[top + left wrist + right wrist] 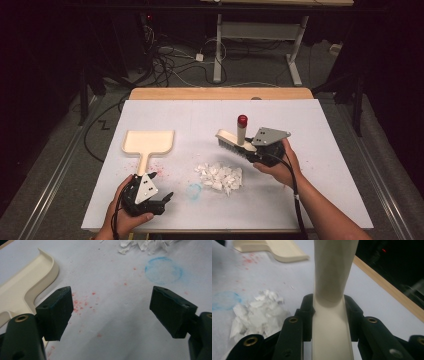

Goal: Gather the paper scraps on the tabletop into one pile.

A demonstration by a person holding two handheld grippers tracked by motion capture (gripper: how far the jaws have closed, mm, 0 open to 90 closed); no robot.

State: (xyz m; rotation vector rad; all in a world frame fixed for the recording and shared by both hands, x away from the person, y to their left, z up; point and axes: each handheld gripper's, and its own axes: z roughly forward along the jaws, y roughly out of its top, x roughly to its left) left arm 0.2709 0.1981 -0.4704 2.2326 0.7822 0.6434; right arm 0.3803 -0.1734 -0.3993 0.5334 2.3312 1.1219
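A cream dustpan [148, 141] lies flat at the table's left, its handle pointing toward me. My left gripper [162, 186] hovers open just right of that handle's end and holds nothing; in the left gripper view the dustpan [22, 290] sits beside the left jaw of the gripper [110, 310]. A cream brush [231, 139] with dark bristles and a red-capped handle stands right of centre. My right gripper [248, 148] is shut on it, and in the right gripper view the brush [334, 270] rises between the jaws of the gripper [329, 312]. A pile of white paper scraps [220, 176] lies between the two grippers.
A faint blue circle mark [194, 190] and red specks stain the white tabletop [300, 190] near the scraps. A wooden edge [220, 93] runs along the table's far side. Beyond it are dark floor, cables and a desk frame [260, 35].
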